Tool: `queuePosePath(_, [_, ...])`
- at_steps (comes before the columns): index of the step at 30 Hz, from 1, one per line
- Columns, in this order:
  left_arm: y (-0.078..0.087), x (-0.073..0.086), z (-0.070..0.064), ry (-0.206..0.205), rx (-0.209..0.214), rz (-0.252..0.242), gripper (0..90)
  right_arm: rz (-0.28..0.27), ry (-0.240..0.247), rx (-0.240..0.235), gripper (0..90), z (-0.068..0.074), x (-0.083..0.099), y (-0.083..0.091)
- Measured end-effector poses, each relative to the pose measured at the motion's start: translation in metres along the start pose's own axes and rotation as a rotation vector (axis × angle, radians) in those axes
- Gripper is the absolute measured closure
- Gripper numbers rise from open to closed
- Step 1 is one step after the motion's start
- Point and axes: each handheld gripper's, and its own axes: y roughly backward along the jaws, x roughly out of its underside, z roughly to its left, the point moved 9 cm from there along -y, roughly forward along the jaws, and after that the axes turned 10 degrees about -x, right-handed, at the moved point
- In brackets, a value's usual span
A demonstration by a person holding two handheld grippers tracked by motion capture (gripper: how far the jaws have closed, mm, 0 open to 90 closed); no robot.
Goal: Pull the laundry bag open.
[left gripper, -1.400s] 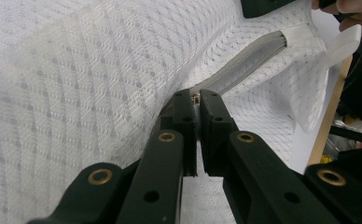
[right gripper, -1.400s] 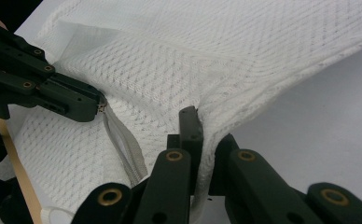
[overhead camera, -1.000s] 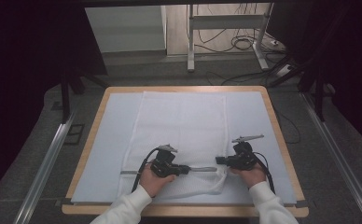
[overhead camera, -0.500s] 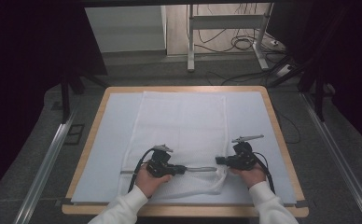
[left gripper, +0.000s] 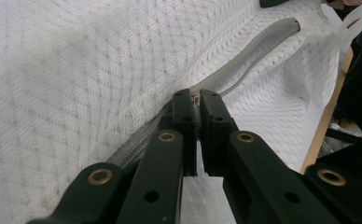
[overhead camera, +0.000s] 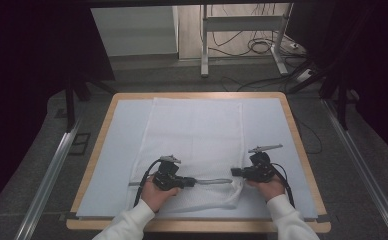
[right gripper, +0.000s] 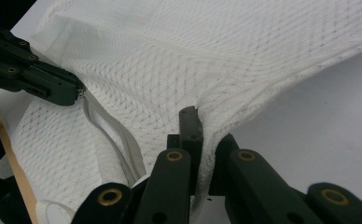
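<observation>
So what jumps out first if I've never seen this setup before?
A large white mesh bag lies flat on the pale blue mat covering the wooden-edged table. Near its front edge, the left gripper pinches the small pull of the bag's grey zipper, while the right gripper clamps the fabric.

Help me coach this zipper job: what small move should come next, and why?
Probably slide the left tool a little further along the grey zipper, away from the right tool. The left tool is pinched on what looks like the slider; the right tool clamps the white mesh bag at its edge, bracing it. The zipper gapes between them.
</observation>
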Motion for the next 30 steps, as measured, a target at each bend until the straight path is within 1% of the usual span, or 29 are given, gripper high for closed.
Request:
queuePosePath(14, [0.013,0.003,0.009,0.020,-0.006,-0.018,86.8,-0.010,0.001,-0.002,88.0,0.002,-0.002,0.002])
queuePosePath(16, [0.015,0.004,0.011,0.018,-0.007,-0.017,86.8,-0.011,0.003,-0.001,88.0,0.003,-0.002,0.002])
queuePosePath(17, [0.015,0.004,0.011,0.025,-0.010,-0.023,86.9,-0.013,0.002,-0.003,88.0,0.003,-0.003,0.002])
queuePosePath(20, [0.018,0.005,0.013,0.021,-0.014,-0.020,86.9,-0.012,0.004,-0.001,88.0,0.003,-0.003,0.003])
queuePosePath(24, [0.023,0.007,0.020,0.040,-0.020,-0.027,86.8,-0.016,0.000,0.000,88.0,0.002,-0.003,0.003])
queuePosePath(26, [0.025,0.009,0.022,0.049,-0.016,-0.030,86.8,-0.018,-0.003,-0.003,88.0,0.001,-0.003,0.003])
queuePosePath(30, [0.029,0.012,0.024,0.051,-0.018,-0.028,86.8,-0.012,-0.001,-0.004,88.0,0.002,-0.003,0.003])
